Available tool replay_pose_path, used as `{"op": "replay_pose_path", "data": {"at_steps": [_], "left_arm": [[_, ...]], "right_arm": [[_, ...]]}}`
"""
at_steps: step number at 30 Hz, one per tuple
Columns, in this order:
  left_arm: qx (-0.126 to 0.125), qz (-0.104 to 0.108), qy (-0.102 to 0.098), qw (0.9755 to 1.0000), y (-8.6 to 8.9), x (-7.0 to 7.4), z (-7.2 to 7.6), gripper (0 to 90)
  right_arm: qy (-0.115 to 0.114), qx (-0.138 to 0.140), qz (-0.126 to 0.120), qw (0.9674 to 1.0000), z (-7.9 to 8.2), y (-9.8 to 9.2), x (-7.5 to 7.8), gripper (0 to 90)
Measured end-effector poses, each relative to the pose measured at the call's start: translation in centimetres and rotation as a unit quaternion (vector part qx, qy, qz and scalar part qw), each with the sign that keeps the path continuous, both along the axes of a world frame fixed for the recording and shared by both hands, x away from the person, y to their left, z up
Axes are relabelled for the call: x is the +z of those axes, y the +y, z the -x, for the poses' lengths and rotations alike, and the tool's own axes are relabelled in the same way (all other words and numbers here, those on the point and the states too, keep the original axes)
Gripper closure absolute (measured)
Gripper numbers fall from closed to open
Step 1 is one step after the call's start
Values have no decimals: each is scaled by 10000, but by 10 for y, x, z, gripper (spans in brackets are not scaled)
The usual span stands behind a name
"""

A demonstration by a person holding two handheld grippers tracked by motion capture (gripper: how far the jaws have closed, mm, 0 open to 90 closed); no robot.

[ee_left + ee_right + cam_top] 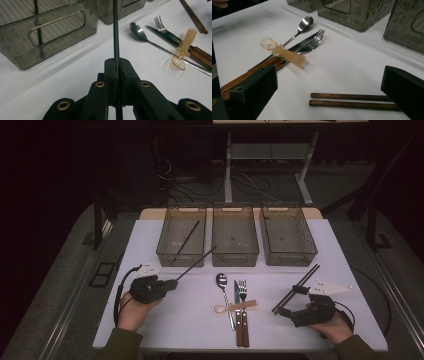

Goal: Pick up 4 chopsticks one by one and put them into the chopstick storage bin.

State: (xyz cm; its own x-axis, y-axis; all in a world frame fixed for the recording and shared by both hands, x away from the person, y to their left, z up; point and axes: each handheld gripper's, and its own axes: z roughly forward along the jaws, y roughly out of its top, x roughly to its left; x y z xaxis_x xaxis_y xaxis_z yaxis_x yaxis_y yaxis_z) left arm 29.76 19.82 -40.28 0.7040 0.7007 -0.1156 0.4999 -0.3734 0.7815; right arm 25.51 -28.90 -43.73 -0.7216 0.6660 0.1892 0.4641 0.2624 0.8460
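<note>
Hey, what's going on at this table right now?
A person is sorting cutlery into three bins. The left gripper is shut on a black chopstick, aimed toward the left bin, where another black stick already lies. The right gripper is open over two wooden chopsticks. Spoon, knife, fork and a small plastic spoon wait mid-table.

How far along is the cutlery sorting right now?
Done: one black chopstick already lies in the left bin. In hand: the left gripper is shut on the second black chopstick, angled toward that bin. Left: the brown chopsticks between the right gripper's open jaws, plus metal spoon, fork, knife and small plastic spoon.
</note>
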Motion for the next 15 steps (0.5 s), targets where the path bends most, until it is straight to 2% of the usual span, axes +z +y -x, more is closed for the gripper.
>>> {"op": "replay_pose_path", "data": {"at_steps": [15], "left_arm": [[212,57,-8,9998,10,4,-18,851]], "right_arm": [[3,-11,20,10000,-1,0,-1,6]]}}
